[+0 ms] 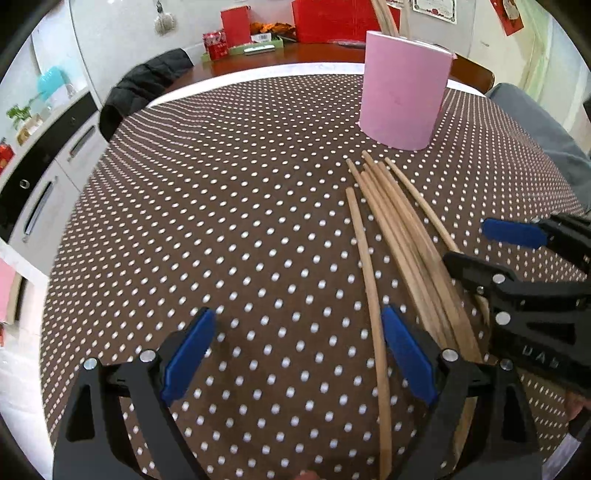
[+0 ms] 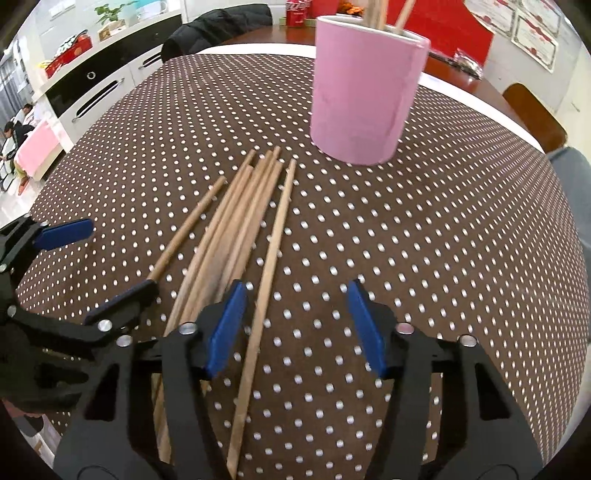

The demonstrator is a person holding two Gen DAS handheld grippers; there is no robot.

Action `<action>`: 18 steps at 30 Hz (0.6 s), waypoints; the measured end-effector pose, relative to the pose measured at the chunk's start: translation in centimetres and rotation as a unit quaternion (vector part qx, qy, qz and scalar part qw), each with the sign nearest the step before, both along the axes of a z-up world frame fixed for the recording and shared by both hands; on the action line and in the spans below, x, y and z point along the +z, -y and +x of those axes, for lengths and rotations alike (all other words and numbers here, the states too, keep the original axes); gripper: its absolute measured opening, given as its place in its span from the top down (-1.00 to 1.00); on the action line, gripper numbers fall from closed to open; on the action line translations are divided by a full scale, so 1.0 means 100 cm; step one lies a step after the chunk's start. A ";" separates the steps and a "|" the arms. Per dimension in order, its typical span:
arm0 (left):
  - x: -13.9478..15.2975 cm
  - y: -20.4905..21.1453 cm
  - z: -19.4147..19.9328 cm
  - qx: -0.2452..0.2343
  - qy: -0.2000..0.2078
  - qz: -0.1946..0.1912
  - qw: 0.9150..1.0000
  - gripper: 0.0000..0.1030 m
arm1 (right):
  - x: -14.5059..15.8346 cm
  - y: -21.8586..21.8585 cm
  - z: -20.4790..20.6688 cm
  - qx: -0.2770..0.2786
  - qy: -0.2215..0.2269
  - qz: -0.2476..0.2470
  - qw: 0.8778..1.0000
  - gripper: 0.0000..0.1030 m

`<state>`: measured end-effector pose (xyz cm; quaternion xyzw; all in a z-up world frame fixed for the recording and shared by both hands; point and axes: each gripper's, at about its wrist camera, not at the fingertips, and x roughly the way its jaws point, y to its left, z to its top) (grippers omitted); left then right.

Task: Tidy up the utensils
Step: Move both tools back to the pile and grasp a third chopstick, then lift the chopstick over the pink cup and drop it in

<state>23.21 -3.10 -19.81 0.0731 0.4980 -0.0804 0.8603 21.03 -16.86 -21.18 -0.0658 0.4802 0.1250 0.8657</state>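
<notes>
The near ends of the loose wooden chopsticks (image 2: 236,236) on the brown white-dotted tablecloth (image 1: 221,221) vanish beneath both grippers. The tall pink cylindrical holder (image 2: 364,92) beyond them holds several chopsticks (tops cut off). The left gripper (image 1: 299,360) stands spread and empty; the right gripper (image 2: 295,328) stands parted with one chopstick lying untouched between its jaws.

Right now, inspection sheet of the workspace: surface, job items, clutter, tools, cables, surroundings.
Surface: brown dotted tablecloth over the table.
Job's things: loose chopsticks lying fanned on the cloth; pink holder upright beyond them with a few sticks already inside.
Clutter: nothing seen on the cloth; red boxes and a can on the wooden table behind.
Grippers: left tool open, one stray stick between its pads, untouched; right tool open, one stick just inside its left pad, no clear grip.
Cables: nothing seen.
Surroundings: black jacket on a chair, white cabinets, people seated far left in the right wrist view.
</notes>
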 end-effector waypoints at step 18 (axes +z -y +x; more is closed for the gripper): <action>0.036 -0.030 -0.010 0.016 0.056 -0.087 0.994 0.90 | 0.028 0.060 -0.026 0.009 0.053 0.176 0.983 0.89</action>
